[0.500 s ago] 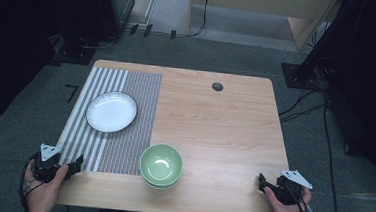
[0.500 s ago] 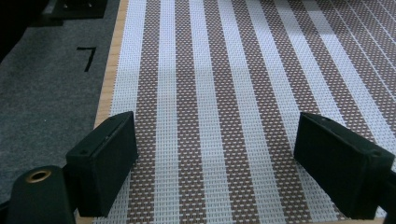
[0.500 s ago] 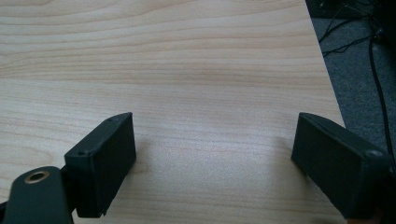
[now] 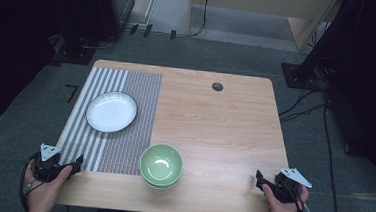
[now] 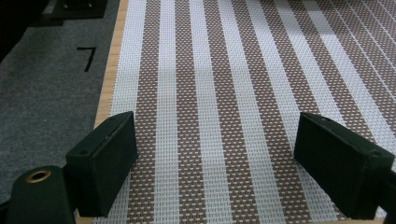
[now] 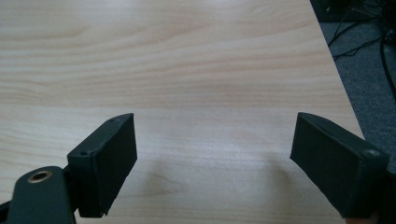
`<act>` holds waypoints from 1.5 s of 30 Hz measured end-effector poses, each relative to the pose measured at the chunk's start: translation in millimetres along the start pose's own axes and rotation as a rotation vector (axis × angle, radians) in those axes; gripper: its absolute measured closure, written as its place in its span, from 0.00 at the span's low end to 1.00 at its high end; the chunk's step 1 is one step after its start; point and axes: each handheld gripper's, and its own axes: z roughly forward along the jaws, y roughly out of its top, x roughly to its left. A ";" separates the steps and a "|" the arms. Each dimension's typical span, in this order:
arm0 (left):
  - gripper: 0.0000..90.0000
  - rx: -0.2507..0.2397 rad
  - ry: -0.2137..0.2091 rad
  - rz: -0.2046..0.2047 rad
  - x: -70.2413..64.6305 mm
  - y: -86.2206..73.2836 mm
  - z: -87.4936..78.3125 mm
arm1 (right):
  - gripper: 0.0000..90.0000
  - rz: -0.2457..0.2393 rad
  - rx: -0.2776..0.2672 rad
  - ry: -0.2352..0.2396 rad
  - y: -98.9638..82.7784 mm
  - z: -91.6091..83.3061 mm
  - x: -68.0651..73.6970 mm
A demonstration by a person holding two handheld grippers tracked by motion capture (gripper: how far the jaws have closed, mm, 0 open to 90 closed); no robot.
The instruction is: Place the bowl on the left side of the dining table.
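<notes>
Jaws spread wide and empty on both: left gripper (image 4: 78, 162) at the near edge of the striped mat (image 4: 123, 146), right gripper (image 4: 260, 177) over bare bench (image 4: 224, 133). Looked like the start, nothing grasped yet. Next move probably a reach to the green bowls (image 4: 161, 164) between them. Count: one white plate (image 4: 111, 111), seemingly two stacked bowls, one mat.

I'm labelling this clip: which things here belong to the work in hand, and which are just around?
In the work: green bowls, white plate, striped mat, left gripper, right gripper, both open.
Just around: floor cables, table's cable hole.
</notes>
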 end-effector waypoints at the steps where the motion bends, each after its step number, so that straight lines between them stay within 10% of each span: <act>1: 0.14 0.000 0.000 0.000 0.0 0.0 0.0 | 0.16 0.002 -0.008 0.004 1.4 -1.3 1.7; 14: 0.14 0.001 0.000 0.000 0.0 0.0 0.0 | 0.17 0.005 -0.083 0.046 18.0 -17.9 27.9; 26: 0.14 0.000 0.000 -0.001 0.1 0.0 0.0 | 0.17 -0.097 -0.069 0.078 54.8 -5.8 49.9; 42: 0.14 0.000 0.000 0.000 0.0 0.1 0.0 | 0.16 -0.038 -0.111 0.151 72.5 -10.2 62.7; 45: 0.14 0.007 -0.002 -0.050 1.9 1.8 -1.7 | 0.16 -0.031 -0.112 0.166 72.3 -12.2 74.1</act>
